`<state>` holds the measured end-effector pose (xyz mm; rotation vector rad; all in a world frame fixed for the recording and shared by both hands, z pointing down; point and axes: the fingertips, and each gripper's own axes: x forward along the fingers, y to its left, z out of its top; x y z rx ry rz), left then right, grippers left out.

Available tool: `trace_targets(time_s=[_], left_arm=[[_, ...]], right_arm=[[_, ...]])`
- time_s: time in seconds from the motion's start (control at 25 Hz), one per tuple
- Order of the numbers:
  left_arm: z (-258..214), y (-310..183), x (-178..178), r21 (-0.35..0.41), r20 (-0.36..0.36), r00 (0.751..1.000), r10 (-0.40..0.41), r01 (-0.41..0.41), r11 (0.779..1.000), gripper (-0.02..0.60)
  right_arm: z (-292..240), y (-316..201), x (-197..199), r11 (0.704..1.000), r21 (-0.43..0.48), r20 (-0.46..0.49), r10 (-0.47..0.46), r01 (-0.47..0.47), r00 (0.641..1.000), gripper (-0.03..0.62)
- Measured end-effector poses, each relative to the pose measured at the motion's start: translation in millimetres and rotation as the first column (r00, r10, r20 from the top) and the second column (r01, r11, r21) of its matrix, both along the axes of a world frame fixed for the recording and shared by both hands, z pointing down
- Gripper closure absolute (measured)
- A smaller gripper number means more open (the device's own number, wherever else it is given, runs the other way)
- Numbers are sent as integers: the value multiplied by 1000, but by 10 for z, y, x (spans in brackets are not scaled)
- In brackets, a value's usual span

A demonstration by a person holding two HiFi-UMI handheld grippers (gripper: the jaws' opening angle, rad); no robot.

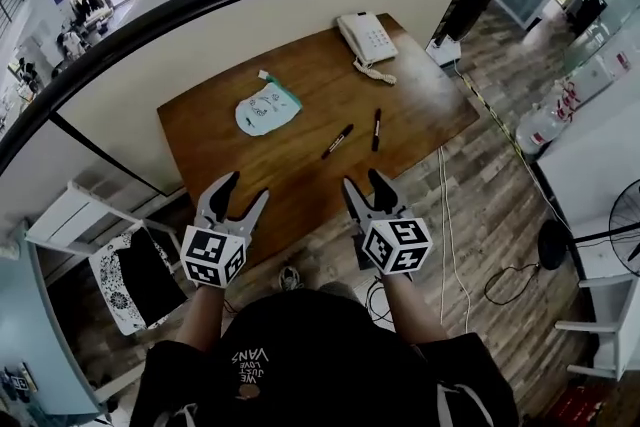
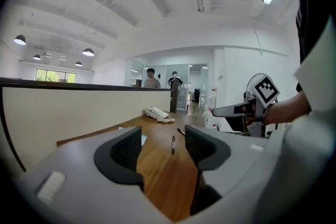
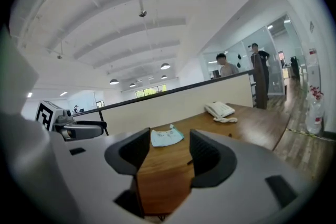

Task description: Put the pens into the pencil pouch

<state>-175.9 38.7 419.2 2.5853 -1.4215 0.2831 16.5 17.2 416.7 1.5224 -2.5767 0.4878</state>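
A pale blue-green pencil pouch (image 1: 267, 108) lies flat on the brown wooden table (image 1: 300, 190), left of centre. Two dark pens (image 1: 337, 141) (image 1: 376, 129) lie apart to its right. Both grippers hover at the table's near edge, short of all three. My left gripper (image 1: 246, 187) is open and empty. My right gripper (image 1: 364, 180) is open and empty too. In the left gripper view the open left gripper (image 2: 164, 147) frames one pen (image 2: 173, 145), with the pouch (image 2: 143, 139) by the left jaw. The right gripper (image 3: 169, 152) frames the pouch (image 3: 167, 136).
A white desk telephone (image 1: 365, 39) with a coiled cord sits at the table's far right corner. A curved partition wall (image 1: 200, 45) backs the table. A patterned chair (image 1: 125, 280) stands at lower left. Cables (image 1: 445, 215) run across the floor on the right.
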Motion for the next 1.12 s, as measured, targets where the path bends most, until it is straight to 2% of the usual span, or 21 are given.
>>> trace_targets(time_s=[0.32,0.48,0.76,1.12], left_arm=[[214,-489,44,-42,7,999,33,-32,999,337],[345,-744,125,-69,9,1000,11,-11,998,337],[607,-1208,268,-134,14,998,-67,68,989,337],[926,-1795,405,-193,64,980,-191,200,961,337]], right_arm=[[225,-212,82,997,-47,-28,57,-59,998,390],[336,-398,172,996,-70,-37,45,-47,998,388],[507,-871,247,993,-104,-63,-60,53,996,390],[686,-1456,380,972,-140,-113,-204,188,972,390]])
